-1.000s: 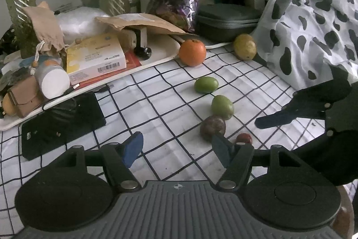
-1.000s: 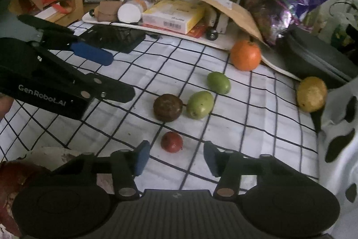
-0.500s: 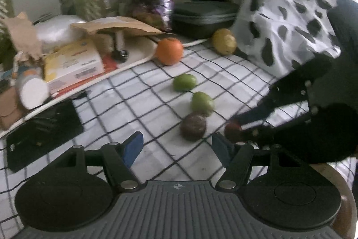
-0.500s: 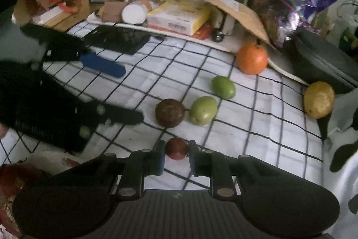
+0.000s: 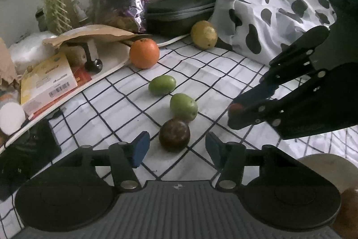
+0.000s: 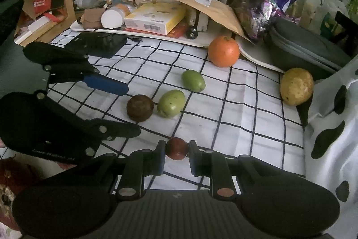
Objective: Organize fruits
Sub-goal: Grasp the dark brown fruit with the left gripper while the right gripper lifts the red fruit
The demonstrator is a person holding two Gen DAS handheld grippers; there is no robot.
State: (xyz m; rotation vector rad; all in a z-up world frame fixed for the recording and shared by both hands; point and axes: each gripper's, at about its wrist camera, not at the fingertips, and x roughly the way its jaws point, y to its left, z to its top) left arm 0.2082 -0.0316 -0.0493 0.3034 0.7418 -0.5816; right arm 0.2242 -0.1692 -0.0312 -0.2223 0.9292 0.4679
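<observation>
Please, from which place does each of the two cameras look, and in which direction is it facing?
Left wrist: sits on the left gripper, low over the checked tablecloth, facing the dark brown fruit; its own open fingers show.
Right wrist: sits on the right gripper, facing the orange; its fingers are shut on the small red fruit.
Shared: both see the fruit row, and each sees the other gripper.
</observation>
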